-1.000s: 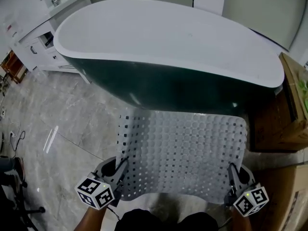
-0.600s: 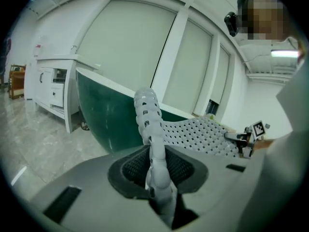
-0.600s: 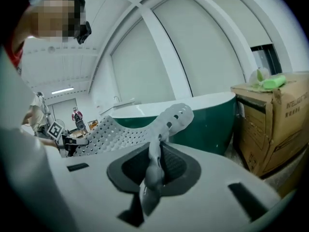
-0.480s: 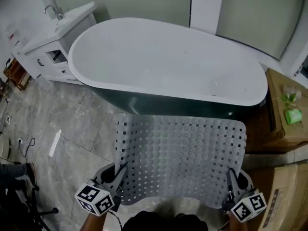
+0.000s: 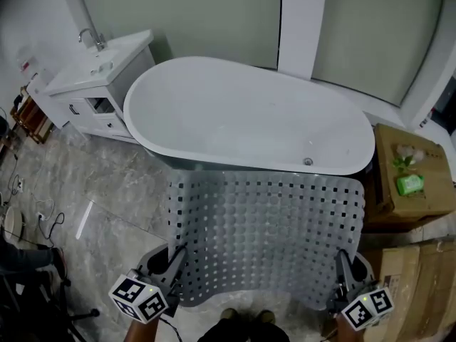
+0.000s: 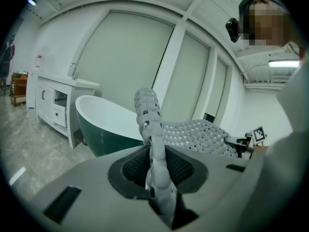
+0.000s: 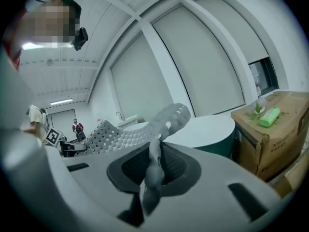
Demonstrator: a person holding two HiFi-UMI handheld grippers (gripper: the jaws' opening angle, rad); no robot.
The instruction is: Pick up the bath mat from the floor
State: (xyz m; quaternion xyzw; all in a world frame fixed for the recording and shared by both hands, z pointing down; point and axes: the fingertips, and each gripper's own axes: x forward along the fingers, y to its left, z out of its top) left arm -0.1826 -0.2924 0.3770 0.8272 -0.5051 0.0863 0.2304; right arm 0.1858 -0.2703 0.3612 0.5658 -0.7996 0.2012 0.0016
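- The left tongs (image 6: 157, 175) clamp the bath mat (image 5: 263, 234) at its near left corner; the right tongs (image 7: 152, 173) clamp its near right corner.
- The mat spreads between them, off the marble floor (image 5: 107, 184), before the bathtub (image 5: 235, 120).
- At right, a cardboard box (image 5: 385, 198) bears a green bottle (image 5: 410, 184).
- A white sink cabinet (image 5: 92, 84) stands left of the tub.

A white tub (image 5: 242, 120) stood by the wall, a sink cabinet (image 5: 92, 84) at one end, a cardboard box (image 5: 388, 191) bearing a green bottle (image 5: 410, 184) at the other.
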